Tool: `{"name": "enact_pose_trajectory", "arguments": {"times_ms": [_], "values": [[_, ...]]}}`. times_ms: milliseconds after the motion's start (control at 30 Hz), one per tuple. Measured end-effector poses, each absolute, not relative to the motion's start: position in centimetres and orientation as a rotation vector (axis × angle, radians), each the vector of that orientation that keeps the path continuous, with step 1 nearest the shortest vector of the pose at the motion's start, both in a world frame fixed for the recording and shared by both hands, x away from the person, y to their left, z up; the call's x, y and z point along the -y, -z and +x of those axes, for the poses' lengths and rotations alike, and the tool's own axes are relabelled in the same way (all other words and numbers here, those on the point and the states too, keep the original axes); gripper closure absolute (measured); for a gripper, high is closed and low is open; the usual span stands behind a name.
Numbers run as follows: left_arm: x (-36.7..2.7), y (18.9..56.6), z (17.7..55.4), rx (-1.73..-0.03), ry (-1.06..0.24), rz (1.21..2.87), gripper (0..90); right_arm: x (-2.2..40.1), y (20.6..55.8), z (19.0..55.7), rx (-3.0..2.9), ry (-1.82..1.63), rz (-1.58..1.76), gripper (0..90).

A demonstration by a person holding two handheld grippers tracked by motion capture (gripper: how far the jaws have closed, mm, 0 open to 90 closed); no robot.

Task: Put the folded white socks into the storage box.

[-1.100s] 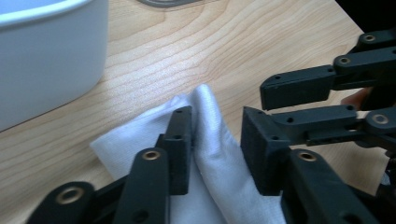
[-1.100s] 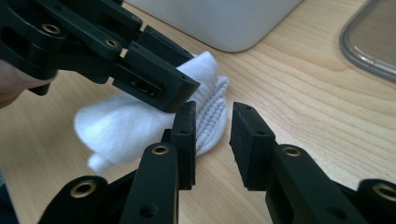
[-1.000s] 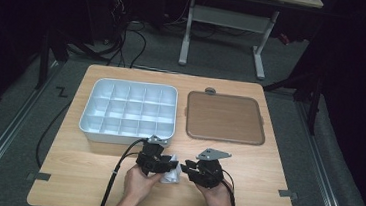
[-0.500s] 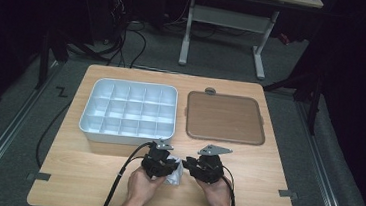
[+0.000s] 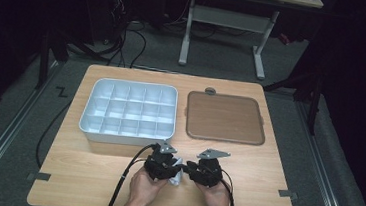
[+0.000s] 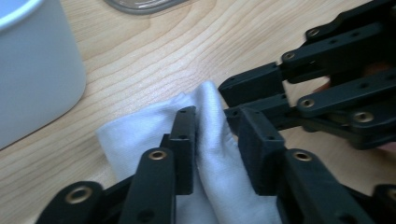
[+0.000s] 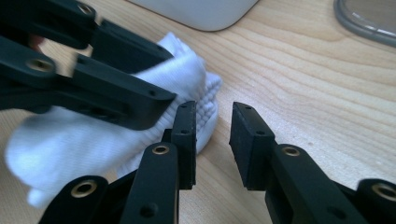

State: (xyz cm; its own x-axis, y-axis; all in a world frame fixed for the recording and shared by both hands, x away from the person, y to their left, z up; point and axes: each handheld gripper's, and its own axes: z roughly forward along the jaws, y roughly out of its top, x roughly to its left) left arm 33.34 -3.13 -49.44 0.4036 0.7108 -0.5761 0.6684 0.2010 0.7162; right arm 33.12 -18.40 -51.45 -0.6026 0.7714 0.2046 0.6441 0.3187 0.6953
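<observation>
White cloth, soft, light, floppy, bunched on the table near its front edge, just before the white divided tray. Left gripper jaws just reopened, part open with a fold between, not pinching. Right gripper part open, empty, at cloth's edge. Best grip: a raised fold.

White cloth soft, finely woven, ribbed at hem; table pale grained wood, matt; grippers' jaws matt black plastic; compartment tray smooth grey-white plastic.
</observation>
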Motion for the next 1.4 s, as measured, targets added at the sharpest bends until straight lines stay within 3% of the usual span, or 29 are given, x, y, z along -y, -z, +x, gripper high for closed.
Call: {"name": "enact_pose_trajectory", "arguments": {"times_ms": [200, 433, 600, 867, 1400], "values": [[2.3, 48.4, 32.9, -1.252, 0.008, 1.459, 55.9, 18.0, 51.8, 33.1, -2.424, -1.143, 1.299, 71.9], [0.7, 46.7, 32.8, -1.236, 0.052, 1.353, 52.3, 17.8, 52.0, 33.2, -2.431, -1.128, 1.295, 72.0], [-0.8, 46.0, 33.0, -1.235, -0.022, 1.354, 54.1, 17.7, 52.1, 33.3, -2.439, -1.118, 1.296, 72.1], [-1.9, 48.3, 32.3, -1.267, -0.07, 1.393, 57.5, 17.5, 52.3, 33.4, -2.447, -1.1, 1.289, 72.2], [1.1, 51.1, 32.7, -1.28, -0.107, 1.497, 55.9, 17.1, 52.4, 33.6, -2.458, -1.064, 1.263, 70.6]]}}
